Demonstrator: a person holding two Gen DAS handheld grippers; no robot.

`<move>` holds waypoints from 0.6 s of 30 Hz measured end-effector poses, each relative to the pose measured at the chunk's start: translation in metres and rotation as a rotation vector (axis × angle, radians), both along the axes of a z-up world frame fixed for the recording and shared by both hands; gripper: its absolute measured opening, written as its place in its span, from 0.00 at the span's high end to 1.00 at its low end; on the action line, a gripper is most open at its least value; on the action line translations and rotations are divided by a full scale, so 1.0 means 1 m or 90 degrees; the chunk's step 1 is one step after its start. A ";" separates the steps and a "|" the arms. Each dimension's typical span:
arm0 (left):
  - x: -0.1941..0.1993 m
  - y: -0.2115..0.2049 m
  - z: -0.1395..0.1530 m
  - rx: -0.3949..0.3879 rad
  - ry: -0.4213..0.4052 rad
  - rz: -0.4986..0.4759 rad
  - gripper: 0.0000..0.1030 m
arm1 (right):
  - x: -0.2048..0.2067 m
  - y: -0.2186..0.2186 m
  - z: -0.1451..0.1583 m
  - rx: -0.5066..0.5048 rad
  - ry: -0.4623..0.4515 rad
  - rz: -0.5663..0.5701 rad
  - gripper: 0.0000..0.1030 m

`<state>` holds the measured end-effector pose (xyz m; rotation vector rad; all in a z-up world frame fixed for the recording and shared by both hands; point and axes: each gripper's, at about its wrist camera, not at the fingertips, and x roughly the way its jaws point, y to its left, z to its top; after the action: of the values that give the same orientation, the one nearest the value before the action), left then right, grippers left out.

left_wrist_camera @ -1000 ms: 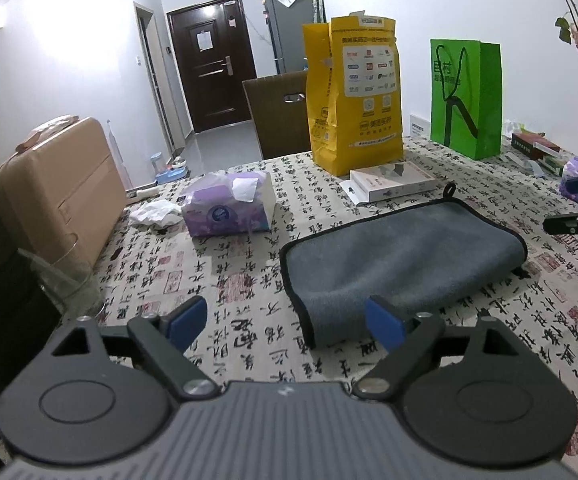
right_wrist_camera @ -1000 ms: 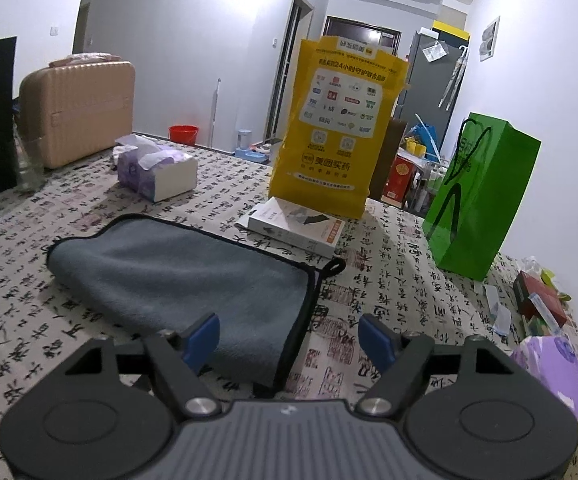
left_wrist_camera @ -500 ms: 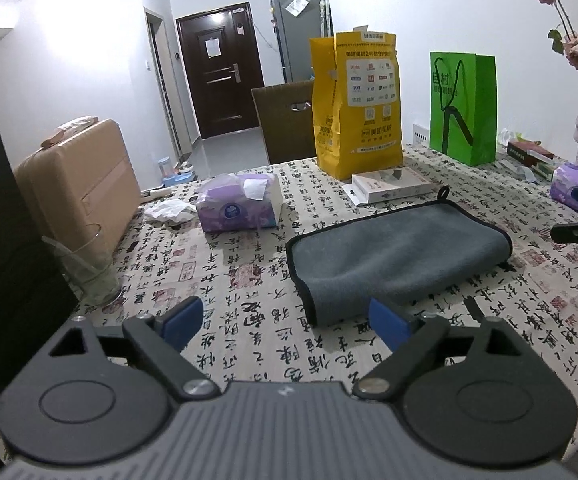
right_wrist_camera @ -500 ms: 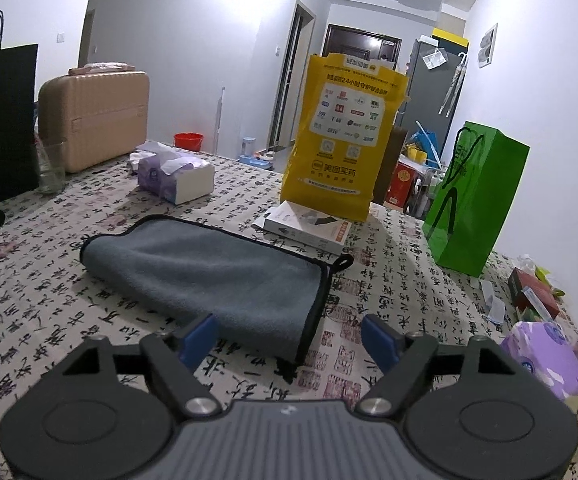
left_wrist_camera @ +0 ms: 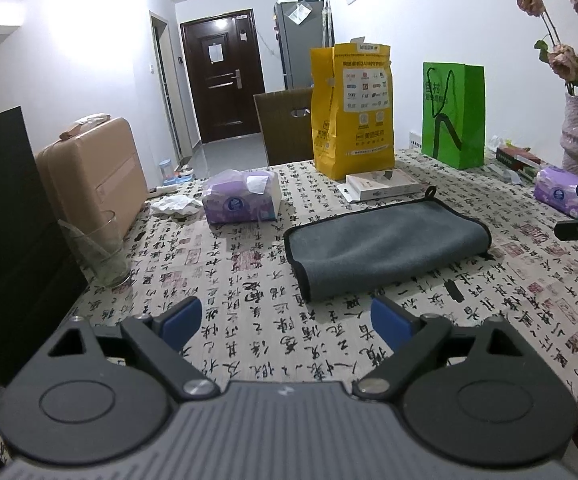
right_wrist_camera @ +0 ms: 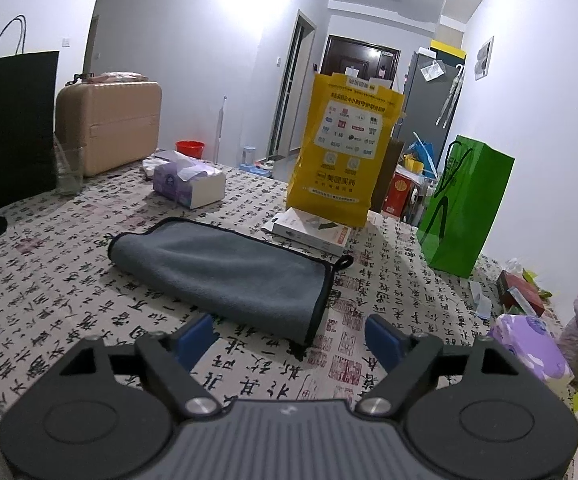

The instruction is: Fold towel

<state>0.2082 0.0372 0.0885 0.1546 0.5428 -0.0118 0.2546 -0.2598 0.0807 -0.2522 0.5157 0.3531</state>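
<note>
Hovering low over the near edge of the table (left_wrist_camera: 249, 352), the left gripper (left_wrist_camera: 285, 320) has its blue-padded fingers spread wide with nothing between them, and the right gripper (right_wrist_camera: 289, 332) is likewise wide apart and empty. Just beyond both lies the grey towel (left_wrist_camera: 385, 248), flat on the patterned cloth and apparently already doubled over, with a rounded fold along one short side and black-trimmed edges stacked at the other, a hanging loop (right_wrist_camera: 343, 261) poking out at the far corner. Beyond it sit a white box (left_wrist_camera: 381, 186), close to the towel's far edge, and a tissue pack (left_wrist_camera: 243, 202) well apart to one side; farther back stand a yellow bag (left_wrist_camera: 353, 112) and a green bag (left_wrist_camera: 453, 114). If another fold is intended, the likely risk is pinching only the top layer at the trimmed edge, so the stack slides apart, or snagging the tablecloth with a low finger and dragging everything askew.
</note>
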 end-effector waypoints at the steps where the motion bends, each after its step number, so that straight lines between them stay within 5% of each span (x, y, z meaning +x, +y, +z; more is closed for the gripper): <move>1: -0.003 0.000 0.000 -0.001 0.000 0.001 0.10 | -0.003 0.000 0.001 0.000 -0.001 0.000 0.19; 18: -0.057 0.007 0.002 -0.007 -0.029 0.016 0.05 | -0.056 -0.005 0.003 0.000 -0.012 0.002 0.18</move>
<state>0.1509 0.0445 0.0903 0.1365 0.4996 0.0130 0.1989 -0.2649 0.0841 -0.2567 0.4971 0.3535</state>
